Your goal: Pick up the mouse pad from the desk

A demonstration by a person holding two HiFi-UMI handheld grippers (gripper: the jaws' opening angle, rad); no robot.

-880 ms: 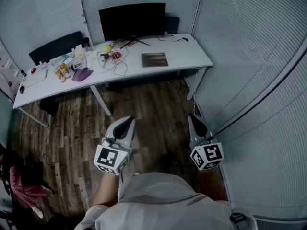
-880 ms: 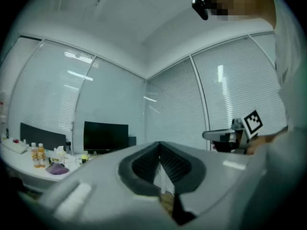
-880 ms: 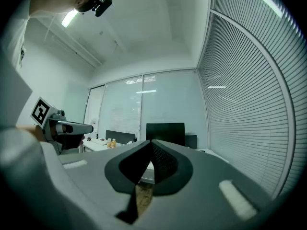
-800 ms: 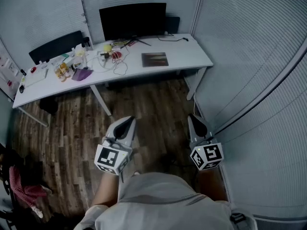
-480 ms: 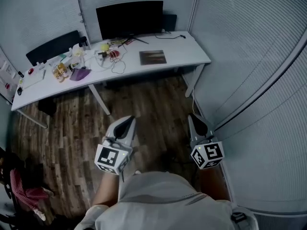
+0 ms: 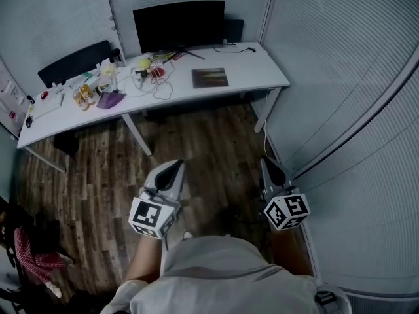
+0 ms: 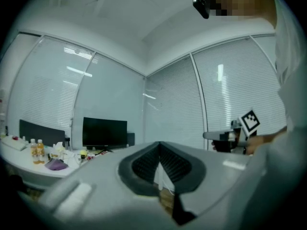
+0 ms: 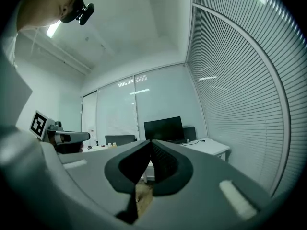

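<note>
the mouse pad (image 6: 210, 78) lies flat on the right half of the white desk (image 6: 256, 69), near the front edge, with bare desktop on every side of it. the clutter of cables (image 6: 159, 89) and small items sits apart to its left, and the monitor (image 6: 179, 25) stands behind it at the desk's back edge. a stretch of wood floor (image 6: 209, 139) lies between the desk and both grippers. the left gripper (image 6: 176, 165) and the right gripper (image 6: 267, 161) are held level and well short of the desk, each with its jaws pressed together on nothing. the right gripper is close to the blind-covered wall (image 6: 347, 90); the desk's right end also nears that wall.
</note>
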